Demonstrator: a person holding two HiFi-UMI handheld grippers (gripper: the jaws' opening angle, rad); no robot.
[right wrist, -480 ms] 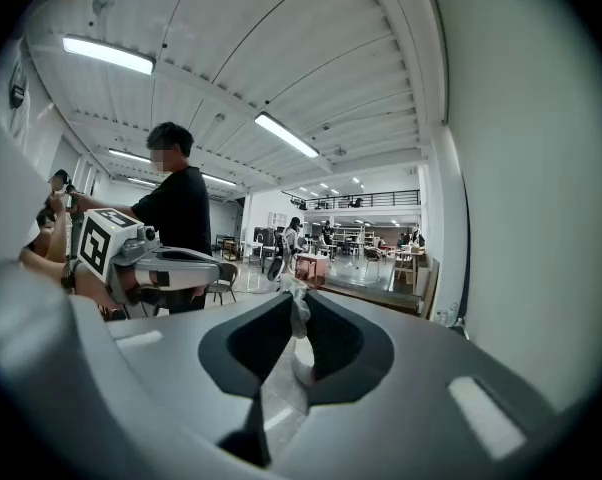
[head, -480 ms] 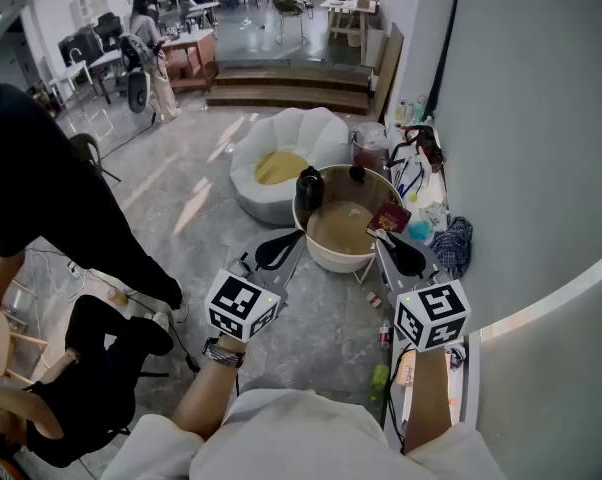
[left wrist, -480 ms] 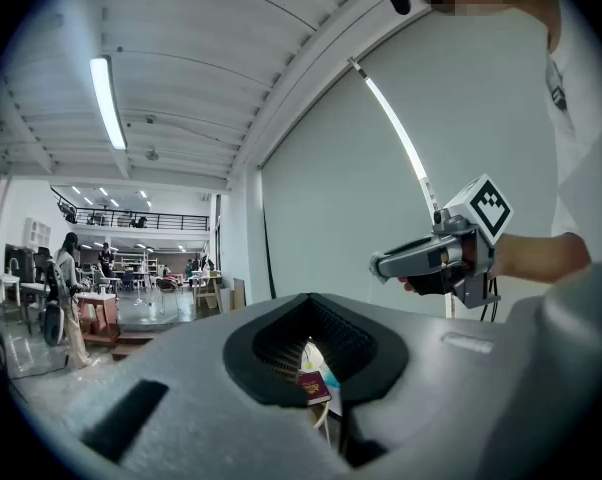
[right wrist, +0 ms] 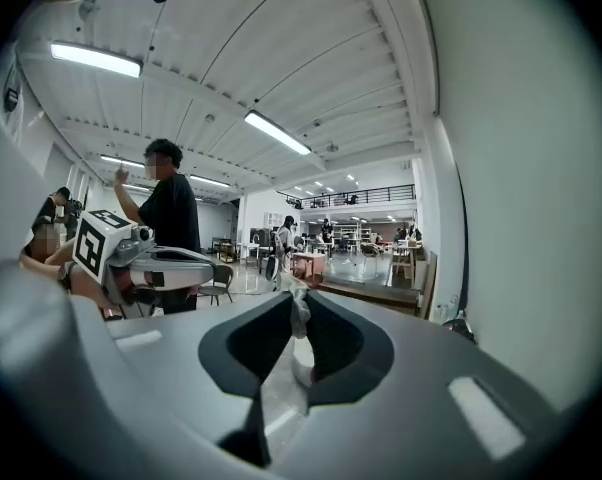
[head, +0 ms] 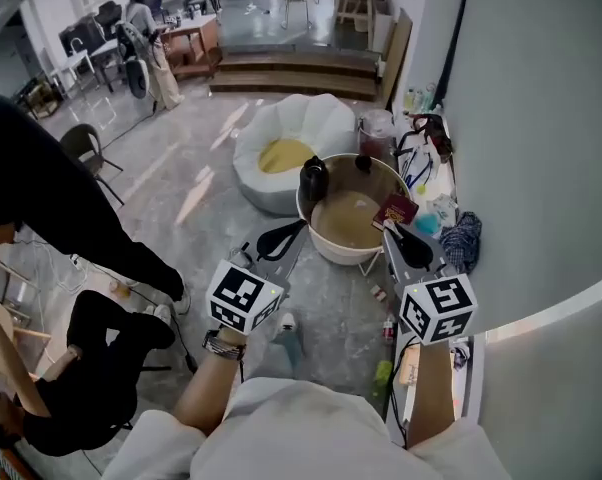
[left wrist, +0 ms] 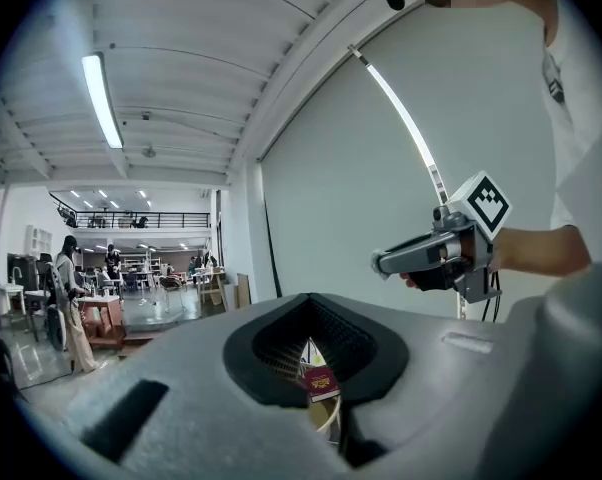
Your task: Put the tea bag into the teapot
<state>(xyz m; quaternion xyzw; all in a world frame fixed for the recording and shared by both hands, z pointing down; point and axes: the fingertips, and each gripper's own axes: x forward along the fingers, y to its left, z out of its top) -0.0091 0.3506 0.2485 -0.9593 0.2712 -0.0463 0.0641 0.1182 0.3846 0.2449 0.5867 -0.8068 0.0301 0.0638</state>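
The right tool [right wrist: 295,300] is pinching a thin, crumpled white strip [right wrist: 284,393] between nearly closed jaws, and whether that strip is the tea bag is not showing; the left tool [head: 281,240] is hovering level with its jaws drawn together and nothing between them. The black teapot [head: 312,181] is standing at the left rim of the round worktop [head: 327,254]; a dark red packet [head: 394,211] is sitting at the right rim, just beyond the right tool's tip and well apart from the teapot.
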